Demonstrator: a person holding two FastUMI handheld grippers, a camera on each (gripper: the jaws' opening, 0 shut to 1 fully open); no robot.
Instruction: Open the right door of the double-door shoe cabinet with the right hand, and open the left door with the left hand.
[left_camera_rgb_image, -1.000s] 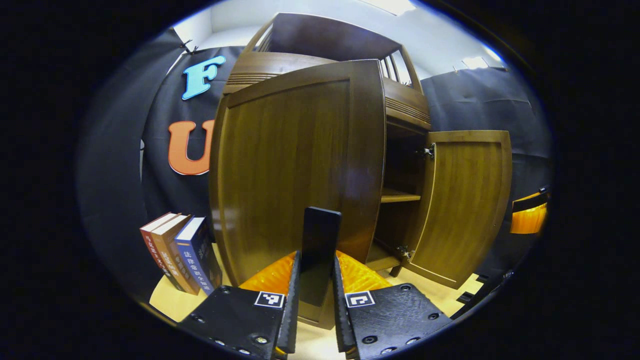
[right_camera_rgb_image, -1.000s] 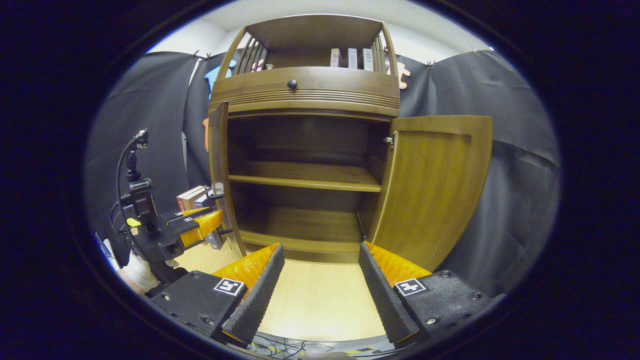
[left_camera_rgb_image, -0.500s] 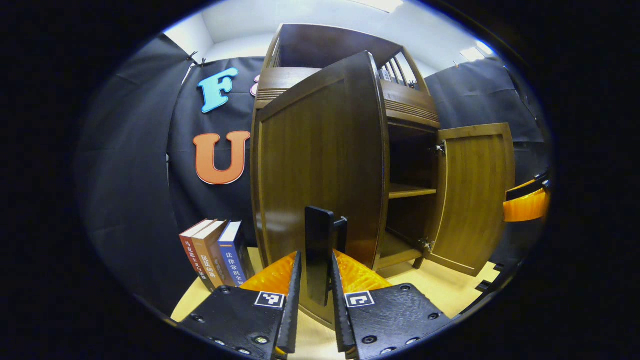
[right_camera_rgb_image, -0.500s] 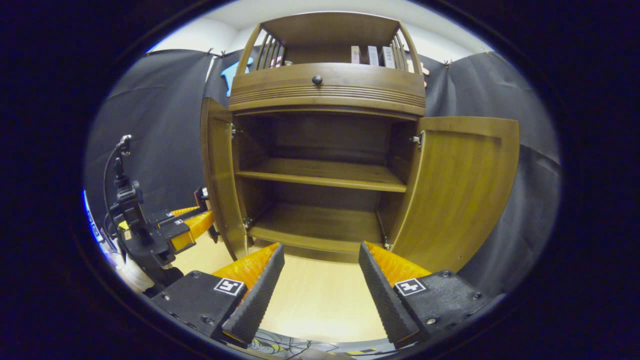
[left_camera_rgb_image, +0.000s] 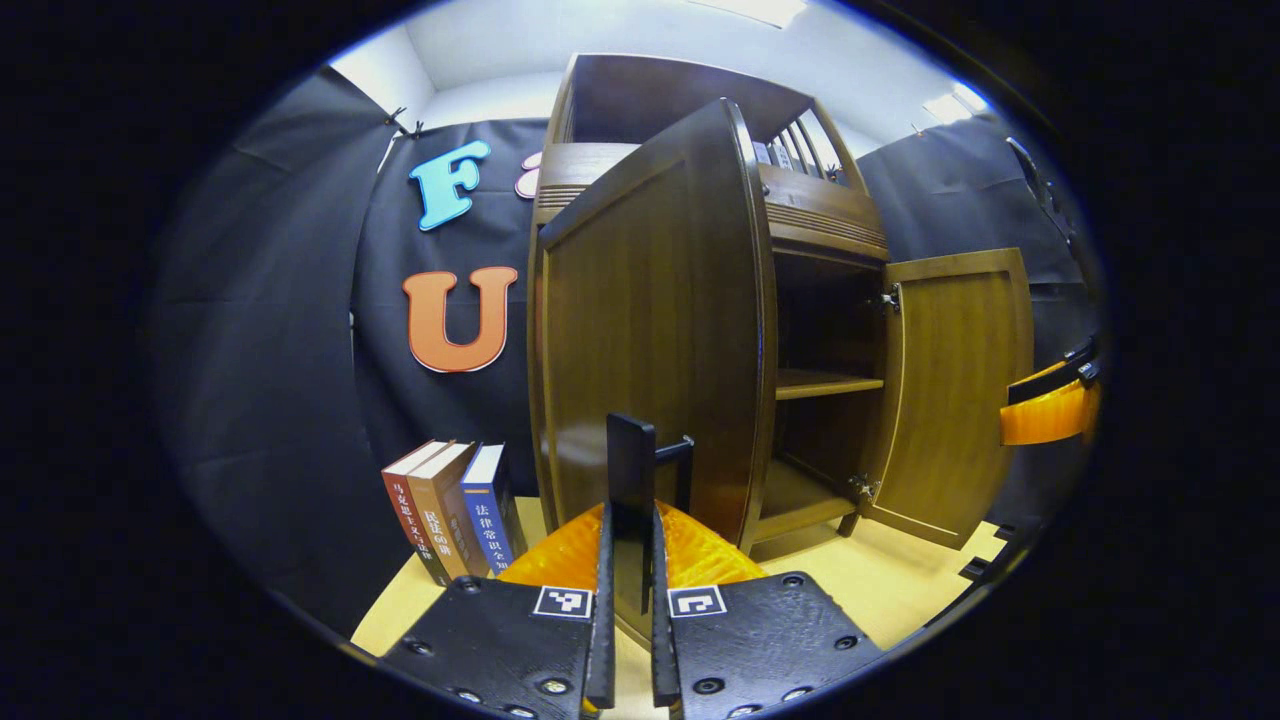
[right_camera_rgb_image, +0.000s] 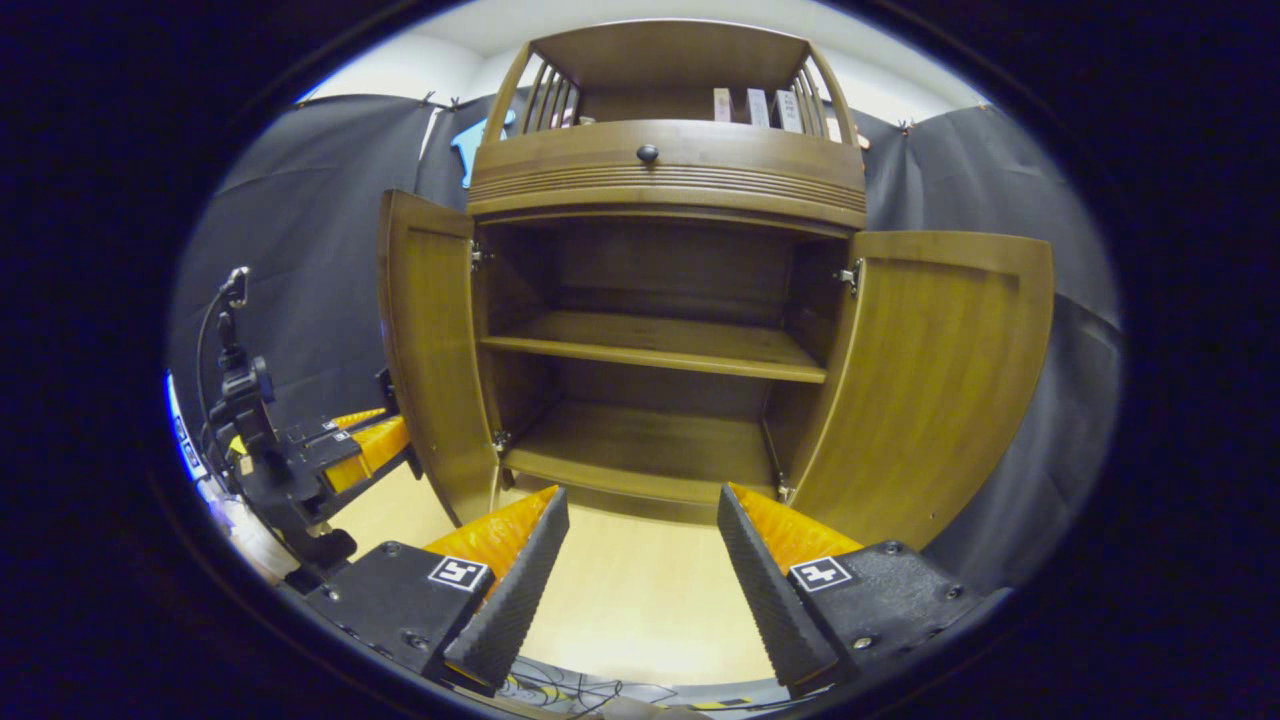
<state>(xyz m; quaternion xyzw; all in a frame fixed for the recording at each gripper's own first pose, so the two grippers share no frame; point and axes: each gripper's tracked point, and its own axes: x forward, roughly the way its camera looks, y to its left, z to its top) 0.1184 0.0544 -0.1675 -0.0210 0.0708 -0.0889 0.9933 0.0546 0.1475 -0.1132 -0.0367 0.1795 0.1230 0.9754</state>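
Note:
The brown shoe cabinet (right_camera_rgb_image: 665, 175) stands with both doors swung out. In the left gripper view the left door (left_camera_rgb_image: 645, 320) stands edge-on just ahead, and my left gripper (left_camera_rgb_image: 629, 560) is shut on its black bar handle (left_camera_rgb_image: 629, 470). The right door (left_camera_rgb_image: 960, 385) hangs wide open beyond it. In the right gripper view my right gripper (right_camera_rgb_image: 640, 570) is open and empty, low in front of the bare shelves (right_camera_rgb_image: 660, 345). The left door (right_camera_rgb_image: 430, 340) and right door (right_camera_rgb_image: 935, 370) flank the opening. The left gripper (right_camera_rgb_image: 355, 445) shows at the far left beside its door.
Three books (left_camera_rgb_image: 450, 505) lean against the black cloth left of the cabinet. Small books (right_camera_rgb_image: 755, 105) stand on the railed top shelf above a drawer with a dark knob (right_camera_rgb_image: 647, 153). The floor (right_camera_rgb_image: 630, 590) is pale wood, with cables at its near edge.
The left door has swung further out with my left gripper on its handle. The right gripper stayed open and the cabinet now shows both doors wide.

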